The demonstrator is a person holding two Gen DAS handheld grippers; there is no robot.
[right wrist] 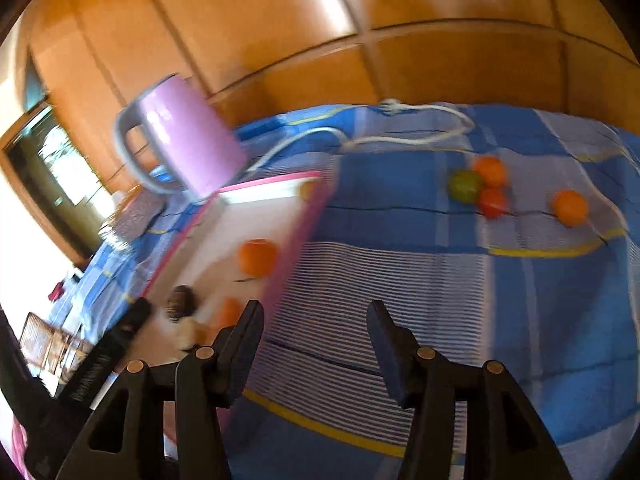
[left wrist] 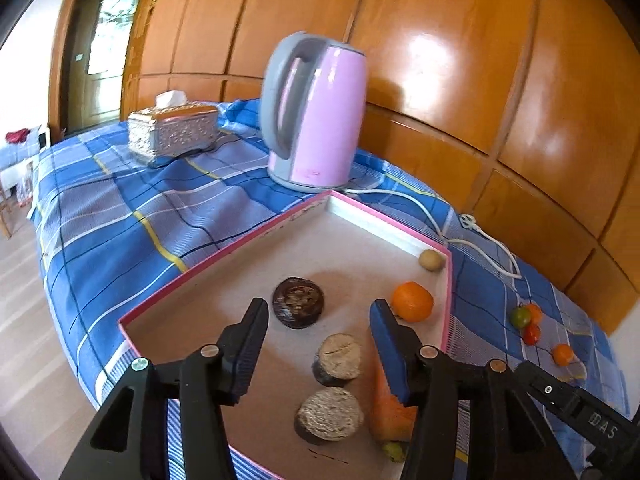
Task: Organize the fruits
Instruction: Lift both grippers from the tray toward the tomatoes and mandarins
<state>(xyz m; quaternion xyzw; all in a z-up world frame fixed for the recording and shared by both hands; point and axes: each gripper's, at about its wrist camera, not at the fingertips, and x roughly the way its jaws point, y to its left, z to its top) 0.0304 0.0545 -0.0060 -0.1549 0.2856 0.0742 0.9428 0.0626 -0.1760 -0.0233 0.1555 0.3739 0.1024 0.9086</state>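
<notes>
A pink-rimmed white tray (left wrist: 384, 224) lies on the blue plaid cloth. In it are an orange (left wrist: 413, 301), a small tan fruit (left wrist: 431, 260), a dark round piece (left wrist: 298, 302), two brown-topped round pieces (left wrist: 339, 358), and an orange carrot-like piece (left wrist: 390, 404). My left gripper (left wrist: 320, 340) is open above the tray, empty. My right gripper (right wrist: 316, 344) is open and empty over the cloth, just right of the tray (right wrist: 296, 240). A green fruit (right wrist: 465, 186), a red one (right wrist: 493, 202) and two orange ones (right wrist: 569, 207) lie on the cloth beyond it.
A pink and grey kettle (left wrist: 316, 116) stands behind the tray, its white cord (left wrist: 472, 240) trailing right along the cloth. A silver tissue box (left wrist: 172, 132) sits at the back left. A wooden panelled wall (left wrist: 480, 60) runs close behind.
</notes>
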